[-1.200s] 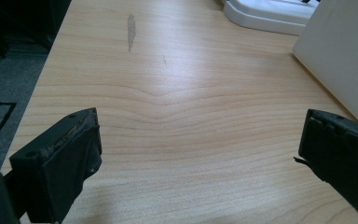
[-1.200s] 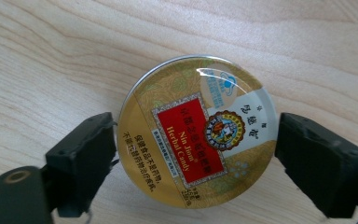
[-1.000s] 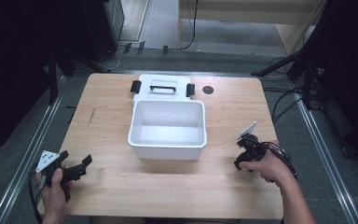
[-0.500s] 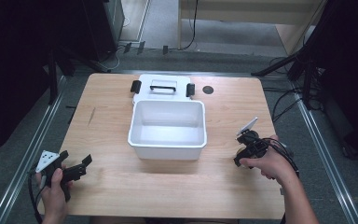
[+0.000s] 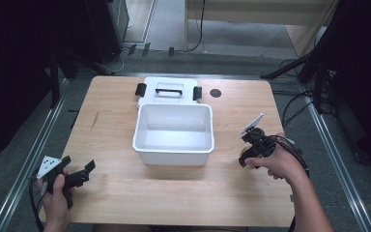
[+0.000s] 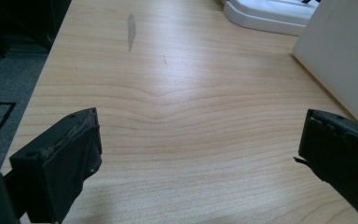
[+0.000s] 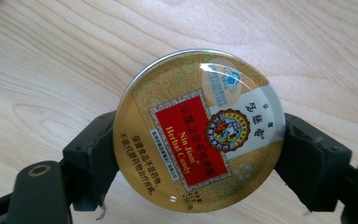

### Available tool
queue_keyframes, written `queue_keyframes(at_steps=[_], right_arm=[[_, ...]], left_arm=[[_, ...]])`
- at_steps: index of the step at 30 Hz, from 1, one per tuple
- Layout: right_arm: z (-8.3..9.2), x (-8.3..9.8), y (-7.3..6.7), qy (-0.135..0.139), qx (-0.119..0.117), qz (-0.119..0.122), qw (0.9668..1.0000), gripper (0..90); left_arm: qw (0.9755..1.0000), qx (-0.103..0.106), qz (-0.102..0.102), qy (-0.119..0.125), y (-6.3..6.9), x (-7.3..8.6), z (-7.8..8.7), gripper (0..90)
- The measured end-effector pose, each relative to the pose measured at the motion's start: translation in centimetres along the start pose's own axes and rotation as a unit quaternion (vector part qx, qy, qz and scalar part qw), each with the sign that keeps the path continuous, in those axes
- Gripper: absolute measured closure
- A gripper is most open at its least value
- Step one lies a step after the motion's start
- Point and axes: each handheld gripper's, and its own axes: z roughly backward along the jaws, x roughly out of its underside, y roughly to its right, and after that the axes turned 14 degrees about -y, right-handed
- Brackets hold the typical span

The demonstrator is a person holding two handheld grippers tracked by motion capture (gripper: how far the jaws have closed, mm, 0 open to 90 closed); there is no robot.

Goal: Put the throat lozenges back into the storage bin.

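Right gripper view has my right gripper [image 7: 200, 154] clamped on a round candy tin [image 7: 199, 130], one jaw pressing each side of its rim, with bare wood behind it. From the high view I see that same gripper [image 5: 251, 150] at the right of the frame, just right of the white bin [image 5: 173, 126], and the tin is barely visible under it, so I cannot tell from there whether it is lifted or touching the table [image 5: 188, 193]. My left gripper [image 5: 79, 175] sits at the lower left of the frame, well apart from the bin, and the left gripper view shows its jaws spread wide over bare tabletop with nothing between them, the bin's wall [image 6: 340, 60] at the right edge. The bin looks empty, and its lid [image 5: 169, 90] lies flat behind it at the upper centre. My reading is that the grasp is done and the work is at an early stage: the tin has yet to be carried left over the rim and let go inside, and the lid, if it is to go on, remains untouched.
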Motion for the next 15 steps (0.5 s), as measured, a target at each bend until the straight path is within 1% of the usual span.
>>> queue_keyframes(at_steps=[5,12,15], right_arm=[[0.8,-0.2,-0.3,0.003,0.001,0.003,1.0,20.6],[2.2,-0.6,-0.6,0.004,0.002,0.016,0.9999,20.6],[2.8,-0.8,-0.7,0.005,-0.001,0.022,0.9997,20.6]], left_arm=[[1.0,0.0,0.0,-0.001,0.0,0.0,0.0,0.0],[1.0,0.001,0.001,0.0,0.0,0.0,0.0,0.0],[1.0,0.001,0.001,0.0,-0.1,0.0,0.0,0.0]])
